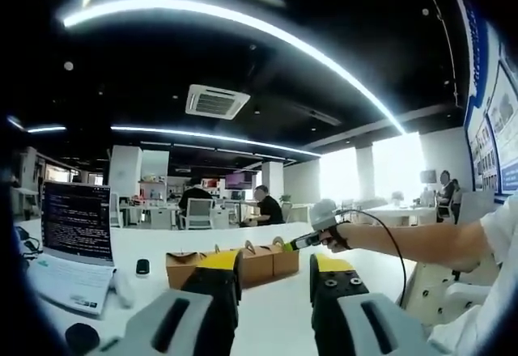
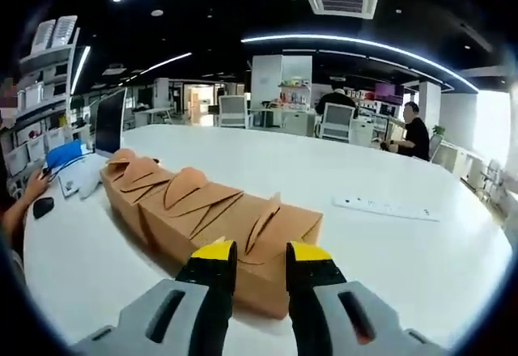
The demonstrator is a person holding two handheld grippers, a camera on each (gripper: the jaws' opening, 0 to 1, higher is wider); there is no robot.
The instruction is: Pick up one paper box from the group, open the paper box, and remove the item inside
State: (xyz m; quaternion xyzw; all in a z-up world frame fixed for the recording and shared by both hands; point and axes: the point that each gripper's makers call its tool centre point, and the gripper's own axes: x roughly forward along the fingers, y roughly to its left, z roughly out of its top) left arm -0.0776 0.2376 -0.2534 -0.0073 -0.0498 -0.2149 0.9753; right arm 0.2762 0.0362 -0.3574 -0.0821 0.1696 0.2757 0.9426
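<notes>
- Hovering right gripper [image 2: 259, 263], jaws narrowly parted, just before the nearest paper box [image 2: 267, 235] in the row [image 2: 174, 194].
- Hanging left gripper [image 1: 275, 271], jaws parted, holding nothing, above the white table [image 1: 275, 315].

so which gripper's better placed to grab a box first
Right, probably. The right gripper is open with its jaws just above the nearest box in the row. The left gripper is also open but sits well back from the boxes.

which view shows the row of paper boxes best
The right gripper view: the paper boxes sit close, folded tops clear, just past the open right gripper. The left gripper view shows the row small and far.
</notes>
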